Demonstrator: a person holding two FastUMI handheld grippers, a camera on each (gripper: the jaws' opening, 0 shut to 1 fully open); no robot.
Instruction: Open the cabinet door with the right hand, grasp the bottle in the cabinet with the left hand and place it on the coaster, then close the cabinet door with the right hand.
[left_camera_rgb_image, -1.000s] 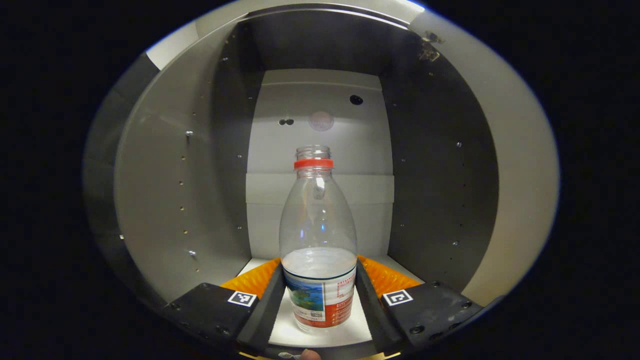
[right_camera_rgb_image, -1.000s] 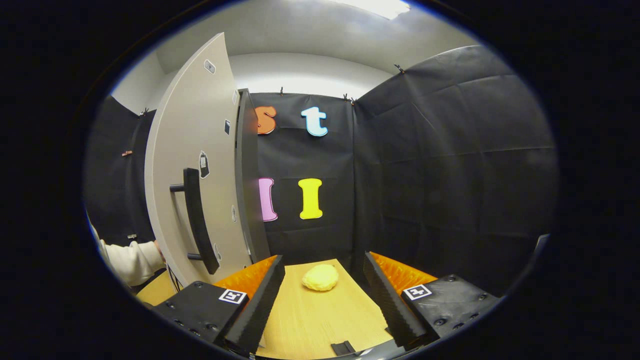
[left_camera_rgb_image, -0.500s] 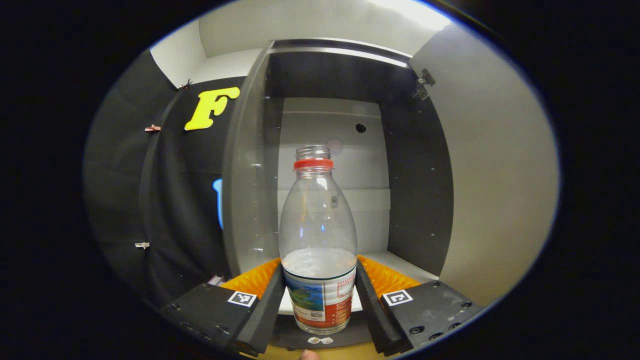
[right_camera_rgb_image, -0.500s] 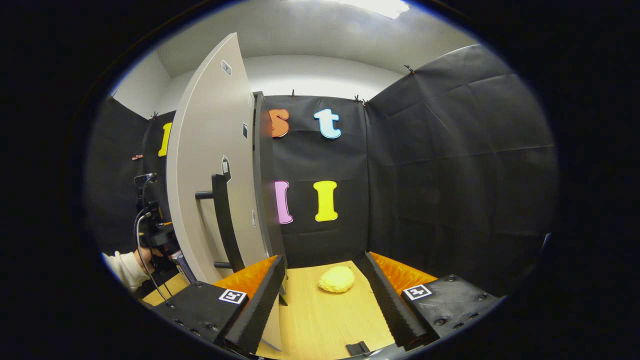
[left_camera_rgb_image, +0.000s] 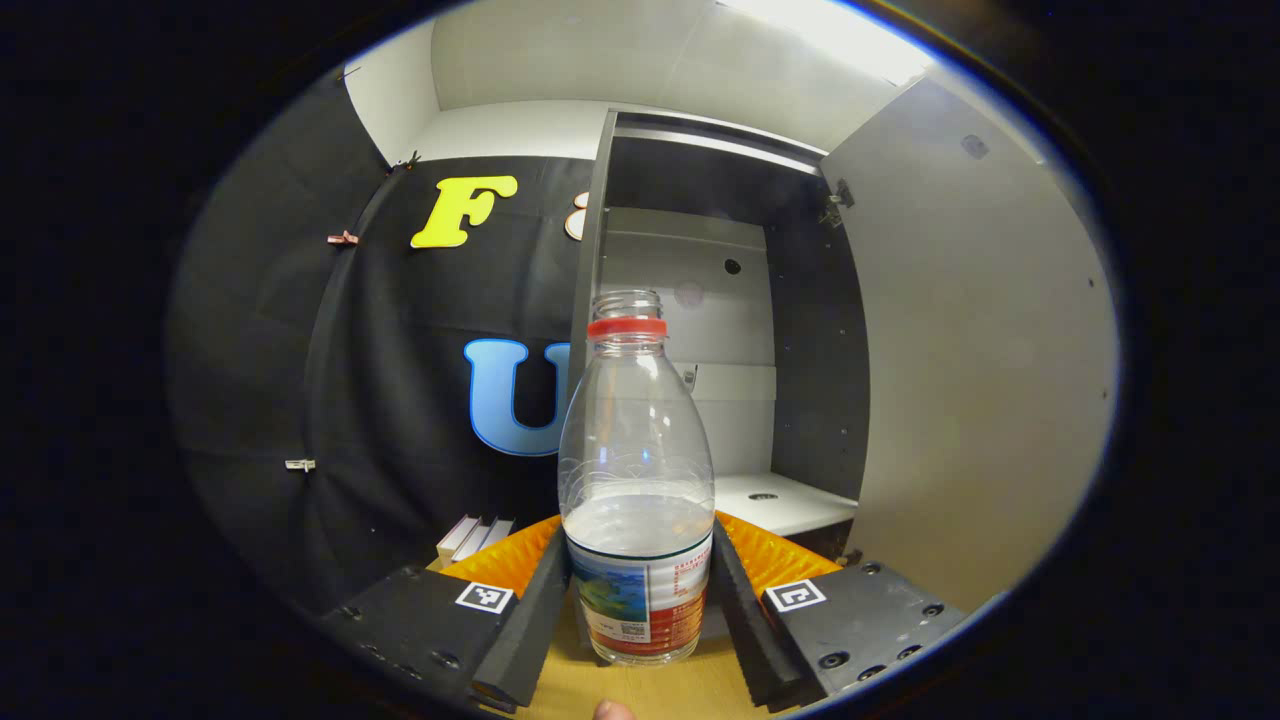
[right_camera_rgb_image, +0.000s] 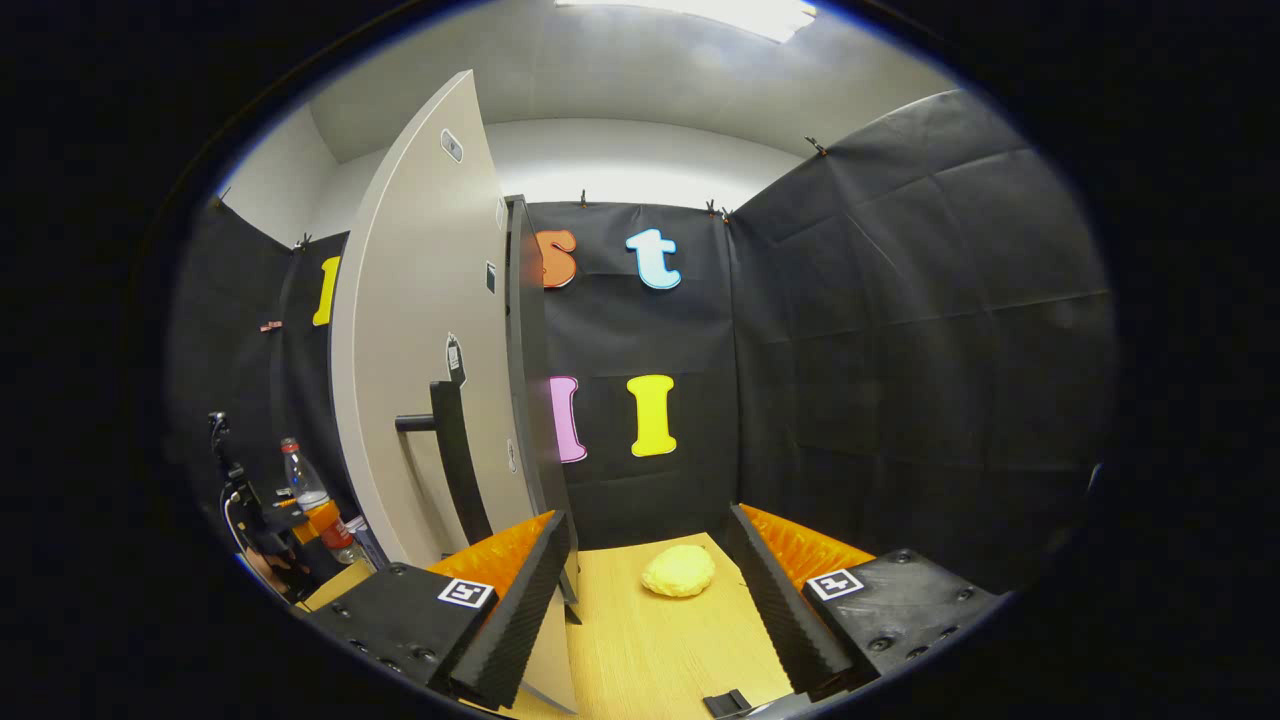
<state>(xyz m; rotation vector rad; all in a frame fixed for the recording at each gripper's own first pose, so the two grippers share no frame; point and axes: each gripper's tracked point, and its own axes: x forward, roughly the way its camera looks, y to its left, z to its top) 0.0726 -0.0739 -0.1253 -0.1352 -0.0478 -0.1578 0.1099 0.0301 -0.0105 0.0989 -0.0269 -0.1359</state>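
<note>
In the left gripper view, the left tool (left_camera_rgb_image: 640, 590) holds the bottle (left_camera_rgb_image: 637, 480) tight, with a finger pressed on each side of the label. The bottle stands straight up, has no cap on, and has some water low down. It is out of the cabinet (left_camera_rgb_image: 720, 330), which stands open at 12 to 1 o'clock, with the door (left_camera_rgb_image: 980, 360) swung out at 3 o'clock. A bit of the table (left_camera_rgb_image: 650, 690) shows under the bottle at 6 o'clock. I cannot see the coaster here. I think the good way is to keep the bottle straight so no water spills, move it slowly, find the coaster first, then set it down flat and let go.

In the right gripper view, the right tool (right_camera_rgb_image: 650, 600) is wide and holds nothing. The door's handle (right_camera_rgb_image: 455, 460) is at 9 o'clock. The bottle and left tool (right_camera_rgb_image: 315, 520) are far off at 8 o'clock. A yellow lump (right_camera_rgb_image: 678, 570) lies on the table at 6 o'clock. This tool should wait clear of the door.
</note>
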